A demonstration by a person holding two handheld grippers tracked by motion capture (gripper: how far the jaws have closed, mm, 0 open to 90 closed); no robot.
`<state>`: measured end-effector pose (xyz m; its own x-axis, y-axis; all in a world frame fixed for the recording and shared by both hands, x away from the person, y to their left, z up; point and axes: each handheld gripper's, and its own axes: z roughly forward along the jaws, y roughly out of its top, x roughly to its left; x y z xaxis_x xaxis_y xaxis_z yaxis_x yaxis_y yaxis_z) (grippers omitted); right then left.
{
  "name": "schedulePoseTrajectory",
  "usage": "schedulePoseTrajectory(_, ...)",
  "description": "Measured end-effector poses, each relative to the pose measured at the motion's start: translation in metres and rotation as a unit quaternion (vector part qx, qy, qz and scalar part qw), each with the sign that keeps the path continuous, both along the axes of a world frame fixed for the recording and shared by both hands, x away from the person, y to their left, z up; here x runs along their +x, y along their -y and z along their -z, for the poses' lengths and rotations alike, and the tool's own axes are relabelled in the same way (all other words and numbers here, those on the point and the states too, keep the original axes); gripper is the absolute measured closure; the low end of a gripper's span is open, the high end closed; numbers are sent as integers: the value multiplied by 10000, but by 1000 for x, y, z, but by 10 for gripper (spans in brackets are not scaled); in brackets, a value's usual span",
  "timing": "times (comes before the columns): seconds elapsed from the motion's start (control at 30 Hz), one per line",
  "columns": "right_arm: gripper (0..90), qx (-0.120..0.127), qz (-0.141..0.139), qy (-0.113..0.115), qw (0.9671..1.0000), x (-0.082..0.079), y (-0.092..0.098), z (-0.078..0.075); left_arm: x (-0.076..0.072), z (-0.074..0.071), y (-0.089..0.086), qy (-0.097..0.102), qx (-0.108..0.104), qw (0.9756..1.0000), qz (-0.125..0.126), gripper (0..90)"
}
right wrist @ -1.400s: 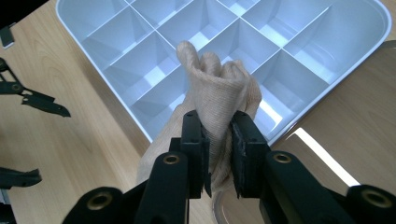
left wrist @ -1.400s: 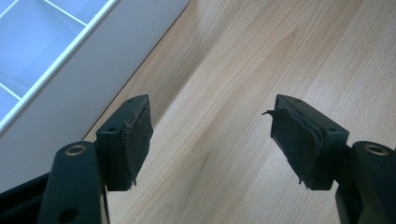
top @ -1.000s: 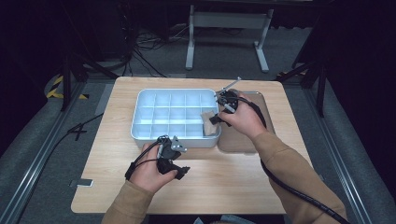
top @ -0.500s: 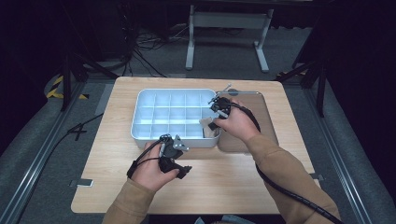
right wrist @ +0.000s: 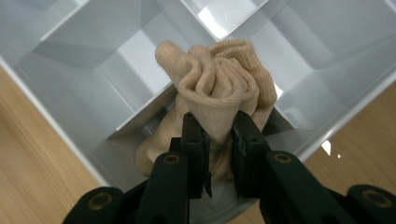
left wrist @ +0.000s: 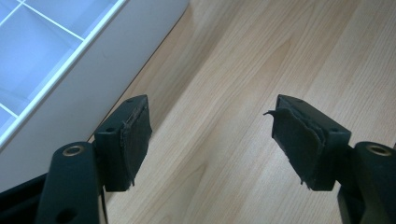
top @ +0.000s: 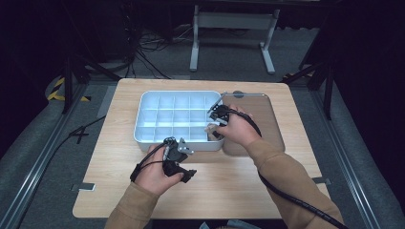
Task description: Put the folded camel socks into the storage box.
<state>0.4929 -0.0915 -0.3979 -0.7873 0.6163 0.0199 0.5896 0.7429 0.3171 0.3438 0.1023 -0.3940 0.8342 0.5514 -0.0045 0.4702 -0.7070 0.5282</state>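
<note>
Right hand-held gripper (top: pixel 214 125) has come down and toward the near right corner of the tray (top: pixel 143 109) since the earlier frame, clenched on a beige sock (right wrist: pixel 219 100). Sock now bunched partly inside the corner compartment, draped over a divider. Left hand-held gripper (left wrist: pixel 210 140) released, idle over the desk (top: pixel 229 191) beside the tray. Best: push the sock fully below the dividers, then release.

No text, label, brand, number or sign can be read anywhere in the three views.
</note>
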Motion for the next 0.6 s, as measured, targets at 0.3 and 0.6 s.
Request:
schedulePoseTrajectory(0.3,768,-323,-166,-24,9993,3,-9,8,0,0,0,24,-35,10000,7,288)
schedulePoseTrajectory(0.6,763,-509,-226,-5,9984,4,-15,20,1,0,0,26,-40,10000,8,287)
